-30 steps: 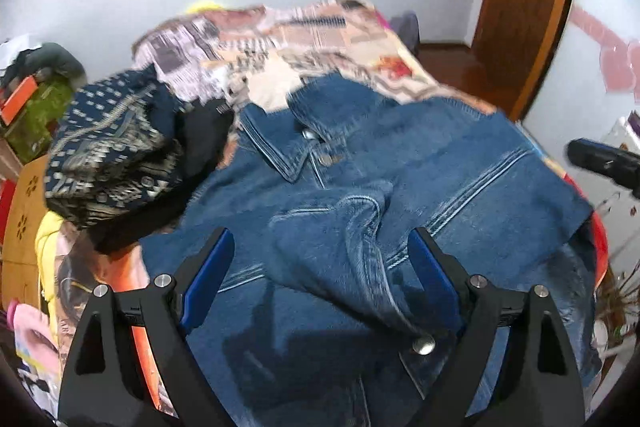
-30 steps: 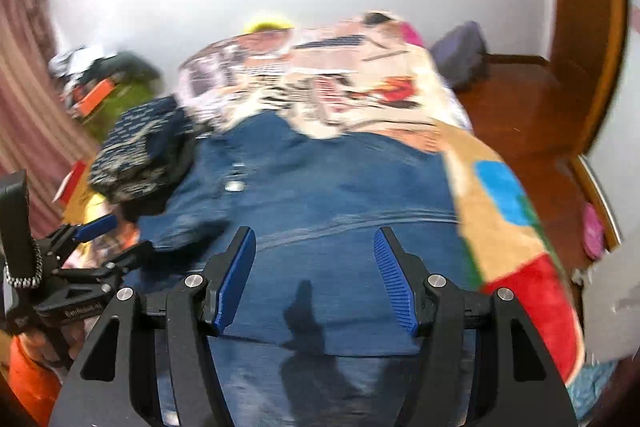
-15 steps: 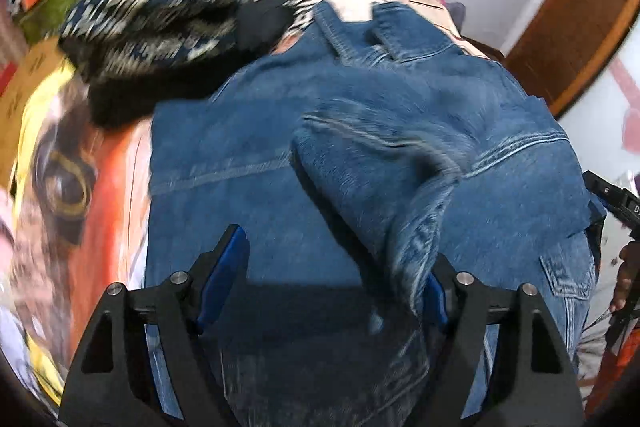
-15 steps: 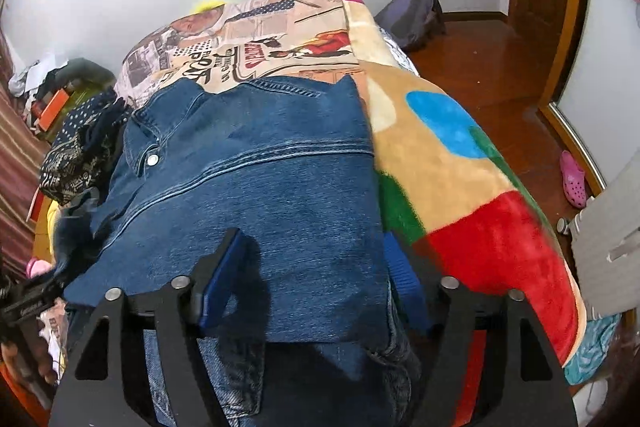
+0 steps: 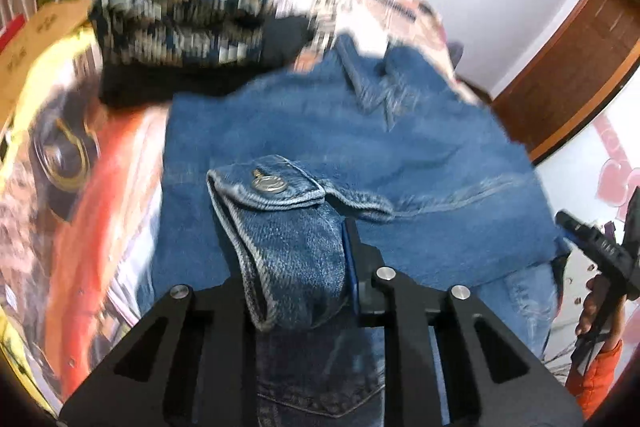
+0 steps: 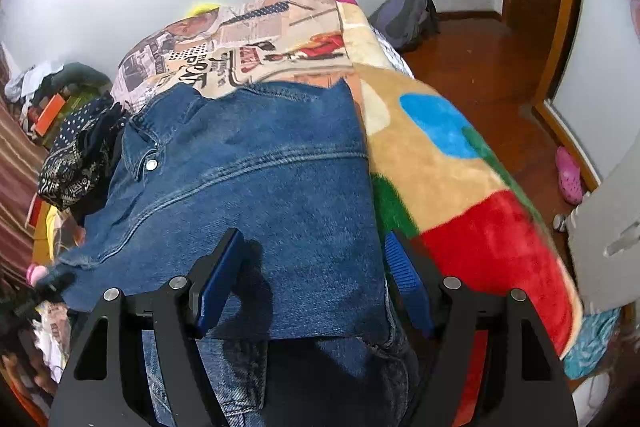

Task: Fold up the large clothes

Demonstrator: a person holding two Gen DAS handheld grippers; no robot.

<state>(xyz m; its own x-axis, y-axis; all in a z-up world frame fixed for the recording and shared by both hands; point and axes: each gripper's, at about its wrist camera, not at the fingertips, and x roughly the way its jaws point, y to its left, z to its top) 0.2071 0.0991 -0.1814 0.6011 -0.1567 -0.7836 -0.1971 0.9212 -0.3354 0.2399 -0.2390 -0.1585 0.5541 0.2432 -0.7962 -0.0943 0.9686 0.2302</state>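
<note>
A blue denim jacket [image 5: 360, 147] lies on the bed, collar toward the far wall; it also shows in the right wrist view [image 6: 248, 187]. My left gripper [image 5: 296, 263] is shut on the jacket's sleeve cuff [image 5: 280, 219], which has a metal button and is lifted over the jacket's body. My right gripper [image 6: 312, 279] is open, its fingers on either side of the jacket's near right edge, low over the cloth. The right gripper also shows at the right edge of the left wrist view [image 5: 596, 247].
A patterned dark pile of clothes [image 5: 188, 15] lies at the jacket's left [image 6: 76, 155]. The bed has a colourful blanket [image 6: 460, 187]. A wooden floor [image 6: 492, 67], a dark bag [image 6: 408, 15] and a pink shoe [image 6: 570, 175] are to the right.
My left gripper has closed on the sleeve cuff and lifted it over the jacket. My right gripper has dropped lower onto the jacket's right edge and stays open.
</note>
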